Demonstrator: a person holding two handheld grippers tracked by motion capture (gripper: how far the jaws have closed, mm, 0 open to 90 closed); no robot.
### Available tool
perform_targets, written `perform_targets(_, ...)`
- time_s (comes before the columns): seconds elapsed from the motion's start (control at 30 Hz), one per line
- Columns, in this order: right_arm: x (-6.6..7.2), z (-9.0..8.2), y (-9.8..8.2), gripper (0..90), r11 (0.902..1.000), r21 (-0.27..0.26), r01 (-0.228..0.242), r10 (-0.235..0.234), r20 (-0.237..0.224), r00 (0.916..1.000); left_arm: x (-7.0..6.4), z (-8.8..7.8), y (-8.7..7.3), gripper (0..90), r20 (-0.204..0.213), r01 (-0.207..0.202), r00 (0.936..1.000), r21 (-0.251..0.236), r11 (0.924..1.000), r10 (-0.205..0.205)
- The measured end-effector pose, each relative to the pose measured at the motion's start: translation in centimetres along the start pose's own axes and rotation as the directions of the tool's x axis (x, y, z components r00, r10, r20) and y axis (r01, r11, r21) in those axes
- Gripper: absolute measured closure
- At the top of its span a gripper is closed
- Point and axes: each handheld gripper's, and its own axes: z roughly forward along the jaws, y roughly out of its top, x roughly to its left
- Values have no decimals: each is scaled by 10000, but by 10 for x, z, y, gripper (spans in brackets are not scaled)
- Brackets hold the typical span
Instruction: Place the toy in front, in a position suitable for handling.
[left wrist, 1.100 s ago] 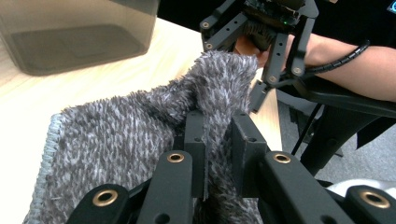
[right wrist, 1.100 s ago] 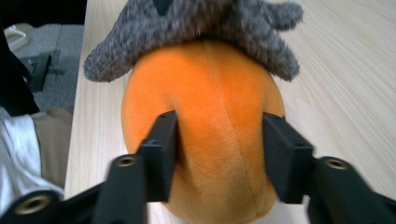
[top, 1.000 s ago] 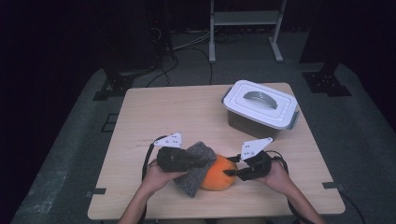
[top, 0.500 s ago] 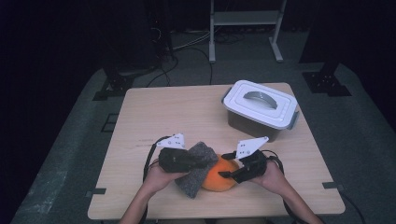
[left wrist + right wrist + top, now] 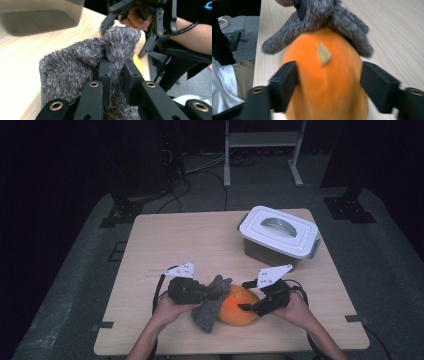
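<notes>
The orange fruit (image 5: 239,309) lies near the table's (image 5: 200,240) front edge, well clear of the lidded white box (image 5: 278,236), with a grey fuzzy cloth (image 5: 85,62) draped over its left side. The left gripper (image 5: 212,292) is clamped tight on a fold of that soft, limp cloth. The right gripper (image 5: 245,296) has just been opening; its jaws now straddle the fruit, the left touching, the right apart, and the smooth, round, firm skin looks slippery, so a hold across its widest middle seems safest.

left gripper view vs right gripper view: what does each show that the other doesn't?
Left gripper view: the left gripper shut on a fold of the grey fuzzy cloth, and a blurred grey container at the table's far side.

Right gripper view: the right gripper, its jaws just opening beside the orange fruit, the right one apart from it, and a small tan sticker on it.

Both: the cloth, the fruit and the wooden table.
</notes>
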Motion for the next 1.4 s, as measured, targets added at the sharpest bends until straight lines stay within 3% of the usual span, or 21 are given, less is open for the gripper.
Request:
perform_targets(0.03, 2, 7, 4, 218, 9994, 353, -2, 4, -56, 10000, -1, 1, 0, 786, 52, -41, 10000, 15, 10000, 41)
perform_targets(0.1, 3, 15, 7, 223, 9973, 734, 1, 12, -170, 9999, -2, 4, 1, 786, 78, -90, 9999, 102, 9999, 90)
perform_targets(0.13, 5, 19, 7, 287, 9960, 891, -37, 60, -256, 9997, -2, 5, 1, 787, 105, -84, 9999, 163, 9998, 82)
perform_targets(0.23, 11, 19, 12, 475, 9913, 1106, 708, -707, -47, 9975, -1, 2, 1, 788, 131, -41, 9999, 31, 10000, 41)
perform_targets(0.33, 7, 15, 16, 538, 9946, 835, 624, -608, -215, 9979, -1, -5, 5, 788, 12, -102, 9999, -128, 9999, 102)
perform_targets(0.57, 0, 25, 20, 545, 9990, -39, 436, -438, -773, 9960, -1, -21, 12, 787, 6, -322, 9995, -537, 9980, 323)
perform_targets(0.77, -1, 31, 23, 541, 9978, -11, 670, -668, -961, 9931, 0, -25, 10, 788, -222, -414, 9989, -249, 9988, 408)
perform_targets(0.97, -4, 22, 7, 529, 9987, -18, 516, -515, -1036, 9933, 10, -24, -4, 789, -339, 47, 9994, 22, 10000, -47)
perform_targets(1.1, -9, 14, -4, 476, 9998, -159, 136, -150, -931, 9955, 10, -16, -5, 790, -144, 104, 9998, -27, 9999, -105)
perform_targets(1.23, -6, 14, -2, 349, 9991, 224, -373, 379, -238, 9990, 7, -12, -4, 790, -93, 127, 9999, -46, 9999, -127)
perform_targets(1.3, -4, 9, -1, 350, 9971, 354, -678, 671, 207, 9975, 6, -12, -6, 790, 40, 223, 9997, -56, 9997, -223)
perform_targets(1.4, -3, 3, -4, 383, 9969, 308, -727, 710, 523, 9961, 3, -8, -5, 789, 235, 189, 9995, 25, 9998, -189)
